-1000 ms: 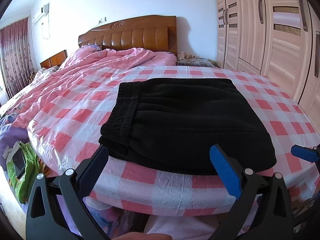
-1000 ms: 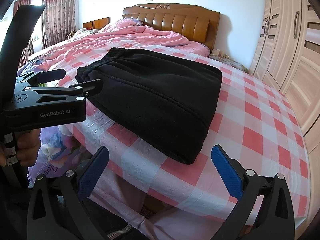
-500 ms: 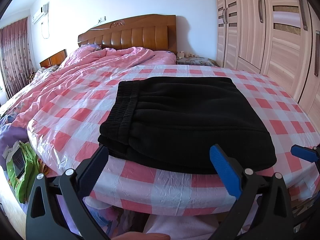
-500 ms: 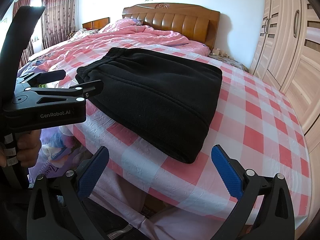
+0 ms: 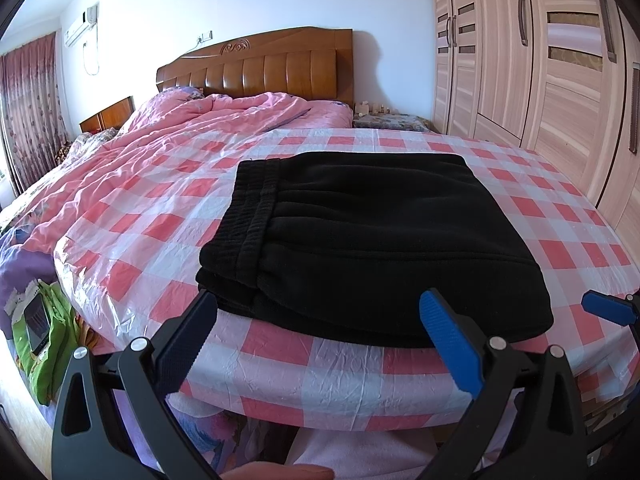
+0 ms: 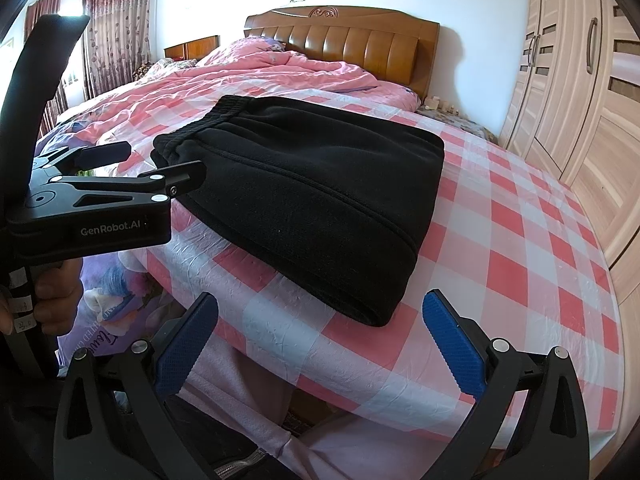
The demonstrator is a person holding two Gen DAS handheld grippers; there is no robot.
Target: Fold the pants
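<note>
- Bedroom; bed (image 5: 120, 240) under a pink-checked plastic sheet, wardrobe (image 5: 540, 60) along the right wall.
- Pants (image 5: 380, 236) lie near the bed's near edge, folded into a thick black rectangle, waistband on the left.
- Left gripper (image 5: 320, 340) spread wide, empty, just short of the pants.
- Right gripper (image 6: 320, 340) likewise spread, empty, off the near corner.
- Judgement: folding looks finished; only a final tidy or withdrawal seems left.

Both wrist views sit low and close off the bed's (image 5: 360, 376) foot edge, facing its headboard (image 6: 344, 36); both share the folded pants (image 5: 372, 240).
</note>
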